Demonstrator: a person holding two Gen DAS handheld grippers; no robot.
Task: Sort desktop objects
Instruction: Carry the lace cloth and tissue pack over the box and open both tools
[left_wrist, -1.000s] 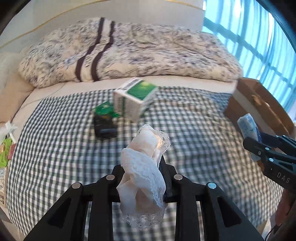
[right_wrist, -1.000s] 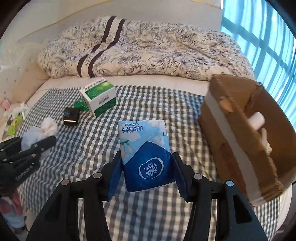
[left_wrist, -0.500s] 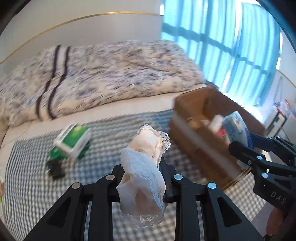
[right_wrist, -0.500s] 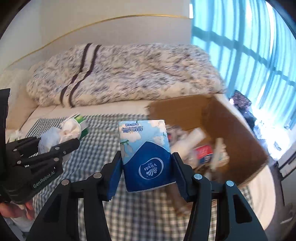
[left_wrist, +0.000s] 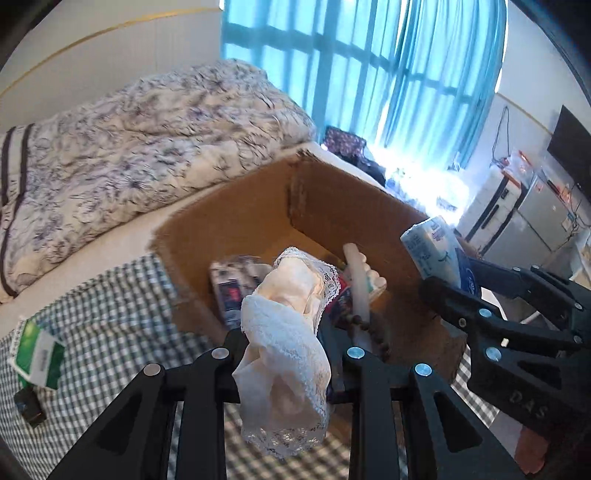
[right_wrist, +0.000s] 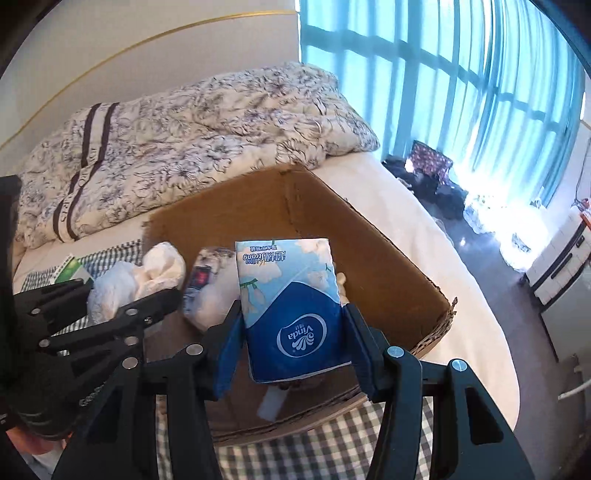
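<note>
While both loads hung over cardboard box (right_wrist: 373, 236), lace cloth (left_wrist: 288, 354) was pinched by left gripper (left_wrist: 286, 356), Vinda tissue pack (right_wrist: 295, 314) by right gripper (right_wrist: 293, 350); release advised low, inside walls.

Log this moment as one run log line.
left gripper: shut on lace cloth | right gripper: shut on tissue pack | both over cardboard box | nothing released

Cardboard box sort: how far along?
Done: cardboard box already holds several items. In hand: left gripper grips a lace cloth, right gripper a tissue pack, both over the box, unreleased. Left: green box and small black object on the checked sheet.
</note>
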